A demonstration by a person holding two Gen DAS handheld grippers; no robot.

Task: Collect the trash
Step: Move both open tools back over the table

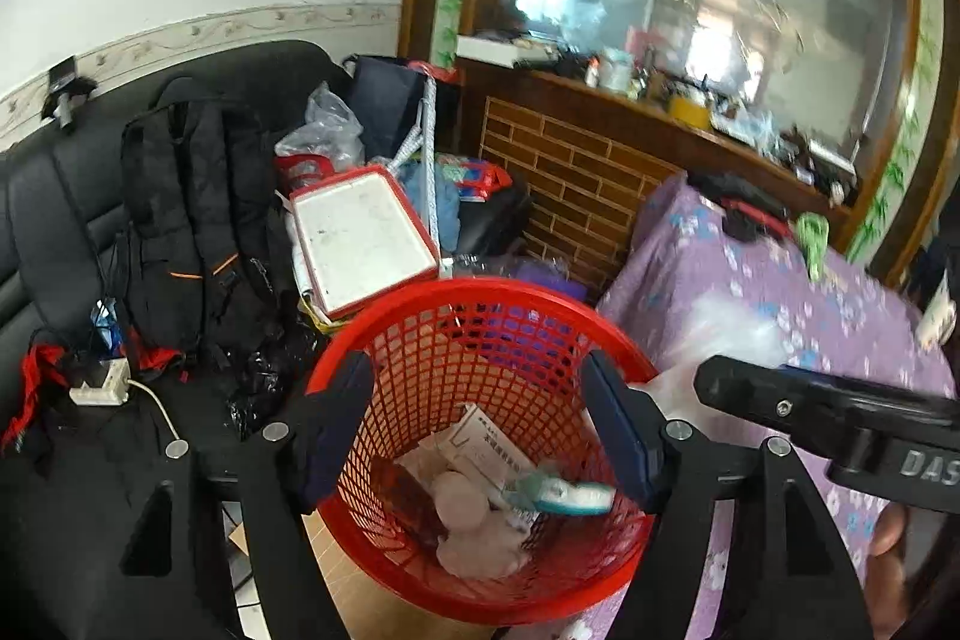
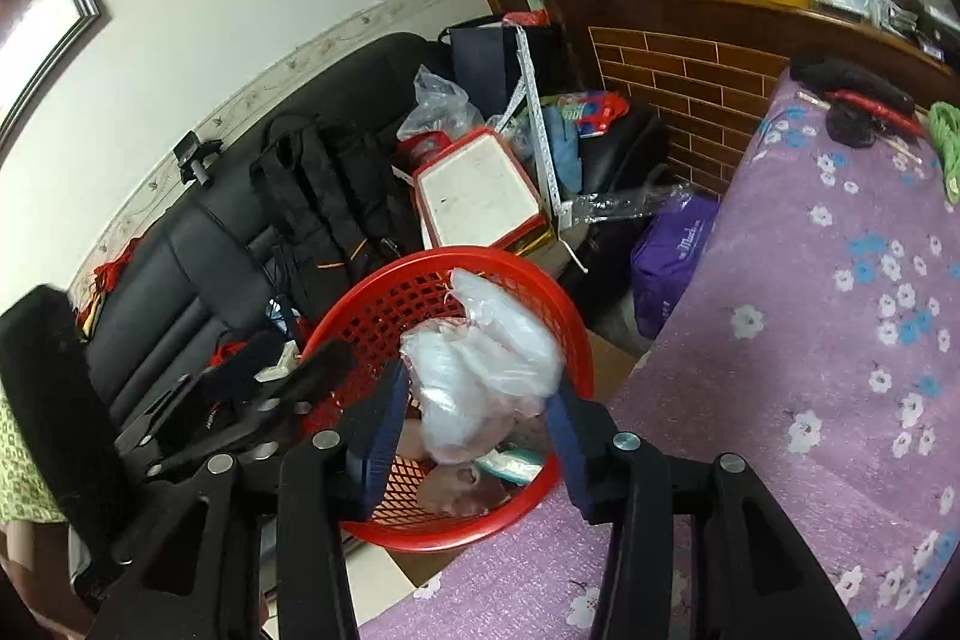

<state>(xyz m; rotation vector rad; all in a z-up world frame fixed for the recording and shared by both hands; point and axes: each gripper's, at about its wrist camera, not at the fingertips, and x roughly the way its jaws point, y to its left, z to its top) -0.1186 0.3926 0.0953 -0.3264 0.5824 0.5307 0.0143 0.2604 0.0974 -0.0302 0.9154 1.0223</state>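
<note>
A red mesh basket (image 1: 480, 287) stands on the floor between a black sofa and a table. My left gripper (image 1: 477, 370) hangs open over it with nothing between its fingers. Below it, inside the basket, lie a printed paper box (image 1: 489, 436), crumpled tissues (image 1: 474, 526) and a blurred teal-and-white wrapper (image 1: 570, 496). My right gripper (image 2: 480, 382) is over the basket's rim (image 2: 420, 257), jaws apart. A crumpled clear plastic bag (image 2: 486, 358) sits loosely between its fingertips, blurred. The left gripper (image 2: 270, 388) shows beside it as dark blurred fingers. The right gripper's finger (image 1: 756, 391) reaches in from the right.
The black sofa (image 1: 66, 220) holds a black backpack (image 1: 192, 220), a red-rimmed white tray (image 1: 360, 235), bags and a white power strip (image 1: 99, 388). A table with a purple flowered cloth (image 2: 810, 310) adjoins the basket on the right. A brick-patterned counter (image 1: 570, 172) stands behind.
</note>
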